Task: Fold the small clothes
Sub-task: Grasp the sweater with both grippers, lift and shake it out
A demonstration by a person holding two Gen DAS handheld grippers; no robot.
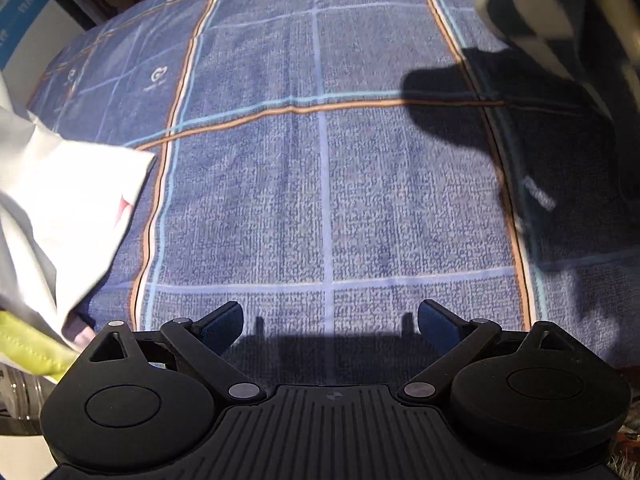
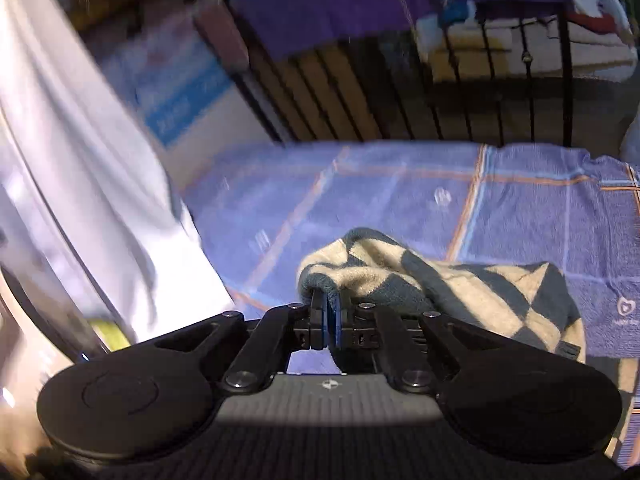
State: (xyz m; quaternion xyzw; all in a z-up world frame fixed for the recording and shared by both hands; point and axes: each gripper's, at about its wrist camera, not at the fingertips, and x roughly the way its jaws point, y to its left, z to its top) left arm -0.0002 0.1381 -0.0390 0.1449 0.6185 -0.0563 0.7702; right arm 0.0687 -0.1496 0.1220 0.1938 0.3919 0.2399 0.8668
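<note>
My right gripper is shut on the edge of a checkered cream and dark teal cloth, which hangs to the right over the blue plaid cover. The same cloth shows blurred at the top right of the left wrist view, casting a dark shadow on the cover. My left gripper is open and empty, low over the blue plaid cover. A white garment with a small red mark lies at the left edge, over a yellow-green piece.
In the right wrist view a white garment hangs at the left. A blue and white box, dark wooden slats and a metal rack stand beyond the cover's far edge.
</note>
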